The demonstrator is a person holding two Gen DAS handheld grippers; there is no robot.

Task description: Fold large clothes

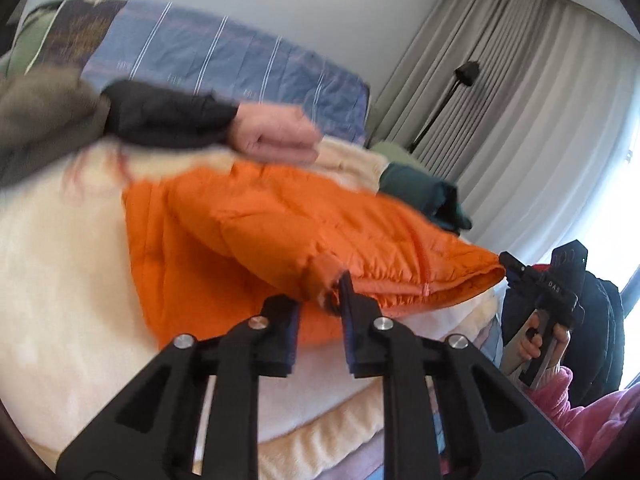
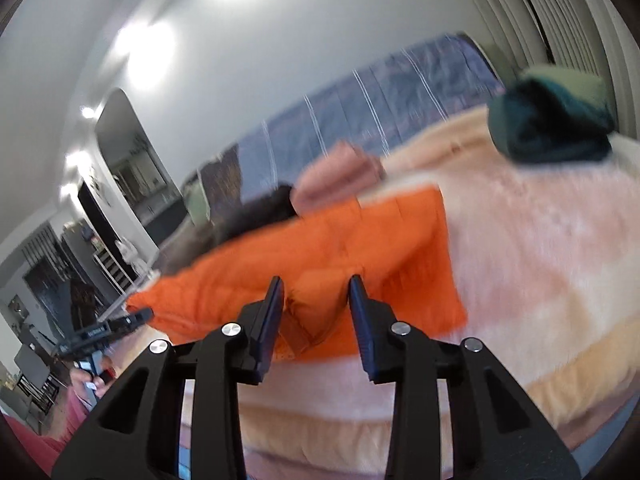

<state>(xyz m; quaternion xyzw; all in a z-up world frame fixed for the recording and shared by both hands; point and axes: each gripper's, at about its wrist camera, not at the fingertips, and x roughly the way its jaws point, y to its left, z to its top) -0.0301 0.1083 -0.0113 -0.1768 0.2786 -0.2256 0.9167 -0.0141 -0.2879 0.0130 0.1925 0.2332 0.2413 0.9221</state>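
An orange puffer jacket (image 1: 248, 224) lies on a cream fluffy blanket (image 1: 68, 280) on a bed. My left gripper (image 1: 314, 300) is shut on the cuff of its sleeve (image 1: 322, 278), which sits pinched between the pads. In the right wrist view my right gripper (image 2: 316, 292) is shut on a bunched fold of the jacket (image 2: 320, 248) at its near edge. Each tool shows in the other's view: the right gripper (image 1: 516, 266) at the jacket's hem, held by a hand (image 1: 532, 344), and the left gripper (image 2: 136, 316) at the jacket's left end.
A dark green garment (image 1: 420, 196) lies at the blanket's far side. A pink bundle (image 1: 276, 140) and a black garment (image 1: 168, 116) sit behind the jacket, blurred. A blue striped pillow (image 1: 224, 52) stands against the wall. Grey curtains (image 1: 500, 80) and a floor lamp (image 1: 452, 92) are at the right.
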